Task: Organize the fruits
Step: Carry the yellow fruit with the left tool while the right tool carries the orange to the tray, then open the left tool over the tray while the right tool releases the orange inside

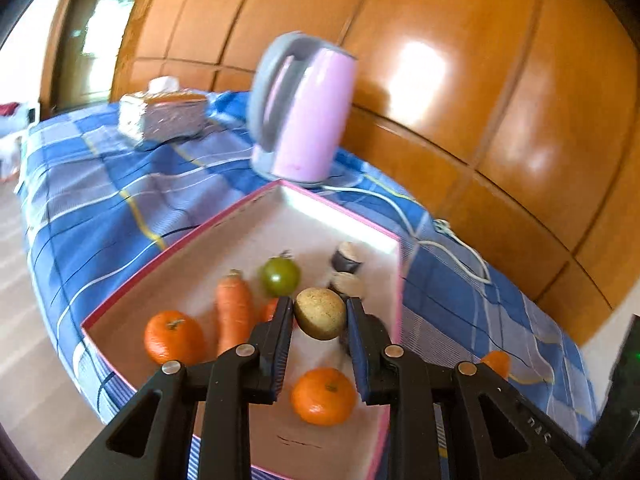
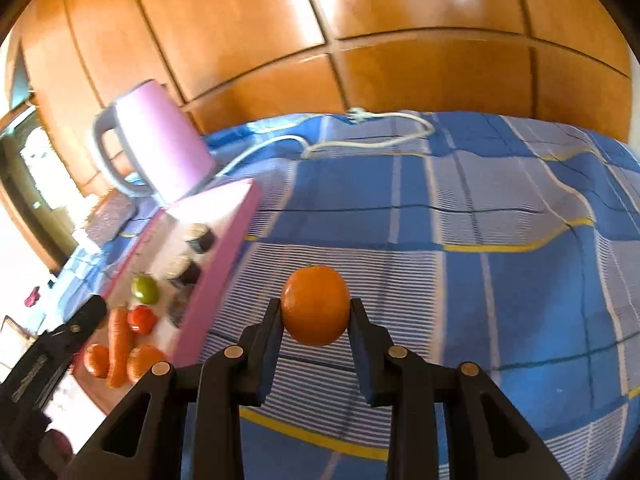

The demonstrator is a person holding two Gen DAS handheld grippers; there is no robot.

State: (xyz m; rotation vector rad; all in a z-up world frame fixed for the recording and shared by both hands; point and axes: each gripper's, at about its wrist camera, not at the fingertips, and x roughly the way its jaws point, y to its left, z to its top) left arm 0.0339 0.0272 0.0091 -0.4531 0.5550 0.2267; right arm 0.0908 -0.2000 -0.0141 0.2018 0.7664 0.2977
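My left gripper (image 1: 319, 312) is pinching a brownish, kiwi-like fruit (image 1: 320, 313) between its two pads, one pad on each side, and the fruit hangs above the floor of the pink-rimmed box (image 1: 224, 248). Below and around it in the box I see a carrot (image 1: 233, 314) lying lengthwise, a green tomato (image 1: 280, 276) just beyond the carrot's top, one orange (image 1: 174, 337) to the left of the carrot and another orange (image 1: 323, 396) directly under the gripper's fingers, nearer the camera. Two dark cup-like items (image 1: 347, 258) sit against the box's right wall, beyond the held fruit.

My right gripper (image 2: 315, 306) is clamped on a tangerine (image 2: 315, 305), gripped at its sides and raised clear of the blue checked cloth (image 2: 460, 216) that covers the counter. From this side the box (image 2: 218, 240) lies to the left of the held tangerine, well apart from it.

A pink kettle (image 1: 304, 112) stands behind the box, touching or nearly touching its far corner, with its white cord (image 2: 360, 136) trailing over the cloth.
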